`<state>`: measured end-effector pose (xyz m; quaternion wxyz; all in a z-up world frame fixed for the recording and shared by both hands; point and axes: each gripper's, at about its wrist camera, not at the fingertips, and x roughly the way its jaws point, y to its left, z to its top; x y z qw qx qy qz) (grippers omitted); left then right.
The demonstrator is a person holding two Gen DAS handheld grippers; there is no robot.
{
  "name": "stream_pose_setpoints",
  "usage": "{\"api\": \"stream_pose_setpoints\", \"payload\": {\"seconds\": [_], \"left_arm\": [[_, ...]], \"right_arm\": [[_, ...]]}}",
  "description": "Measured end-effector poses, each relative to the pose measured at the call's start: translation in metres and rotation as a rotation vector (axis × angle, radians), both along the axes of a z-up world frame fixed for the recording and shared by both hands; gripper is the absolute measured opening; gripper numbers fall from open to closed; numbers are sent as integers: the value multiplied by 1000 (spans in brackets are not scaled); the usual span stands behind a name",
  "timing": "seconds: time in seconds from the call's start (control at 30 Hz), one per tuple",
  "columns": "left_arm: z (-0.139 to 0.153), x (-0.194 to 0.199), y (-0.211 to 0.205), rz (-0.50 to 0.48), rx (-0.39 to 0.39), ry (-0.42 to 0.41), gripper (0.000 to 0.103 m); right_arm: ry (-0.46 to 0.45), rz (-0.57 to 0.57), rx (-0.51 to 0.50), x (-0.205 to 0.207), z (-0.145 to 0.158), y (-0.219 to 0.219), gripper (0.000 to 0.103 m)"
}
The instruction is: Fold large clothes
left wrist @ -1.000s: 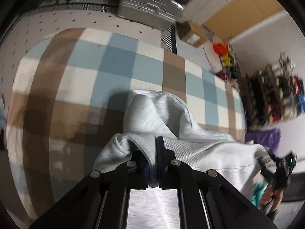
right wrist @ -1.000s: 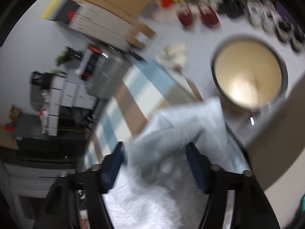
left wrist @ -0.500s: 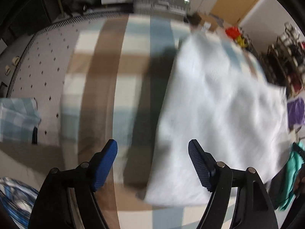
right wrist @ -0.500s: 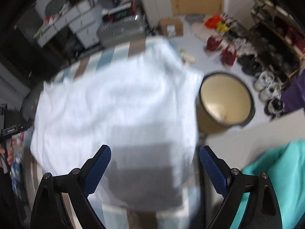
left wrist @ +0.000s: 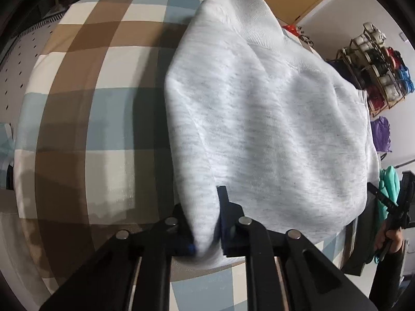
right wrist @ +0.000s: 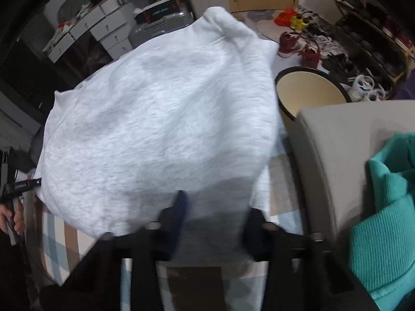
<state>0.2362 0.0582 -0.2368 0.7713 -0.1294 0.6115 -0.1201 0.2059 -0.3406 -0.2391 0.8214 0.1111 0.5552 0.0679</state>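
While both sets of jaws stood wide and empty half a second ago, hovering short of the cloth, they are now closing on the near edge of the grey sweatshirt (left wrist: 259,119), which lies partly folded across the checked blanket (left wrist: 85,119) with its ribbed collar at the far end. My left gripper (left wrist: 206,223) has a bunched lump of the near left corner between its pads, and the gap is nearly gone, so I take that as a grip. My right gripper (right wrist: 212,223) is further behind: its jaws are still coming together with a band of the fabric's near right edge lying between them, and motion blur keeps me from saying whether the pads press on it yet. A second ago the garment was a crumpled heap pinched in the left tool; it has since been dropped flat and re-approached, so I judge this to be the pick-up for the next fold, probably carrying the near hem toward the collar. A teal garment (right wrist: 384,220) waits on the grey seat (right wrist: 334,140) to my right, beside a round bin (right wrist: 308,93).
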Motion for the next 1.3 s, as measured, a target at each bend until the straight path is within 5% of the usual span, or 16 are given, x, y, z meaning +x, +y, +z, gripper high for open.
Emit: {"api": "stream_pose_setpoints", "payload": {"seconds": [0.07,0.23,0.4,0.53,0.73,0.87,0.93,1.0,1.07,1.2,1.27,1.3], "left_arm": [[-1,-1,6,59,-1,33,5],[22,-32,-1,29,120,12,4],[28,-79,30,84,58,62,4],[35,-126,55,117,98,78,4],[50,-189,100,224,36,71,4],[48,-193,103,268,-5,34,4],[48,-196,100,289,24,24,8],[47,-202,104,299,35,28,9],[51,-203,106,308,48,21,11],[94,-226,118,384,153,-150,11],[137,-255,118,546,295,-386,18],[149,-261,112,534,288,-448,29]], "right_arm": [[-51,33,-33,-9,9,0,13],[-58,78,-112,-36,14,18,9],[-63,79,-65,-51,8,27,9],[-95,155,-19,-59,18,48,9],[-104,256,-93,-77,14,80,8],[-22,168,-115,-92,-13,51,8],[26,110,-222,-95,-23,37,0],[61,78,-152,-100,-26,21,0],[-23,53,-98,-113,3,17,0],[-178,141,-54,-121,67,49,5],[-202,210,-59,-118,87,86,18],[-214,256,-43,-113,93,111,33]]}}
